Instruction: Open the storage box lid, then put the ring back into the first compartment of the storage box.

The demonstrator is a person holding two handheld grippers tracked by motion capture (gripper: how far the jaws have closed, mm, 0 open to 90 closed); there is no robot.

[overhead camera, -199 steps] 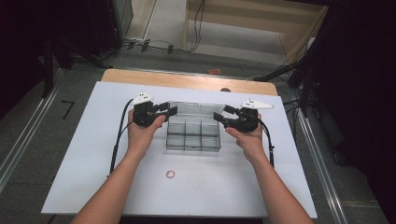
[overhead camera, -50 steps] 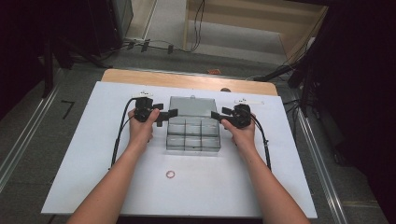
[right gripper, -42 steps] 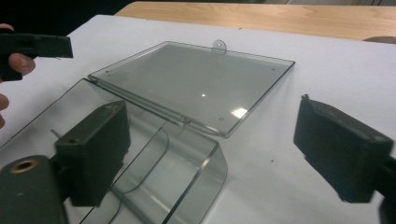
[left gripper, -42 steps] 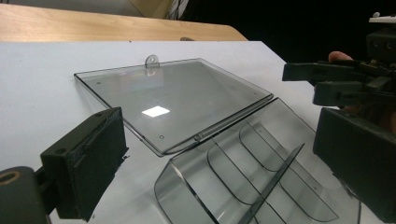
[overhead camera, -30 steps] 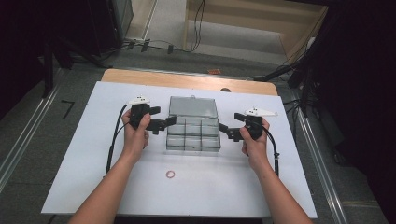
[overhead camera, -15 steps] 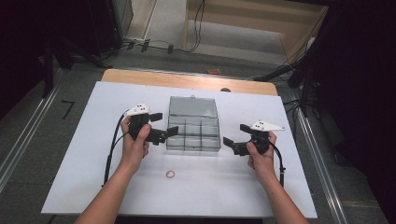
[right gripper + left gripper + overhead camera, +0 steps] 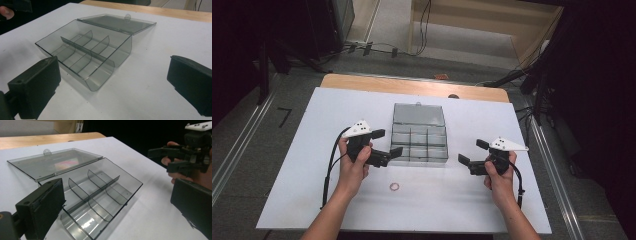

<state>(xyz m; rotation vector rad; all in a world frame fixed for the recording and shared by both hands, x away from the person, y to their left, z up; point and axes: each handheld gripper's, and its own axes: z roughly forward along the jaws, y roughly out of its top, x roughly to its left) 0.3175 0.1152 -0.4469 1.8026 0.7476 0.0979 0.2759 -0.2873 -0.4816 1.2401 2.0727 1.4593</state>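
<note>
Box lies open, both my tools let go

Table [image 7: 302,150] holds the clear box [image 7: 419,145] in its middle. It looks light, hard and slippery, so I would pinch a side wall. My left gripper [image 7: 384,145] and right gripper [image 7: 472,152] gape wide, holding nothing. Small ring [image 7: 395,186] lies near.

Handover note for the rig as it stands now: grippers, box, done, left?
Left gripper: open, holding nothing, at the left front corner of the clear grey plastic compartment box.
Right gripper: open, holding nothing, apart from the box on its right.
Box: mid-table, lid folded flat behind it, compartments bare.
Small pinkish ring: on the white tabletop in front of the box.
Done: lid open.
Left: probably ring into box.
</note>
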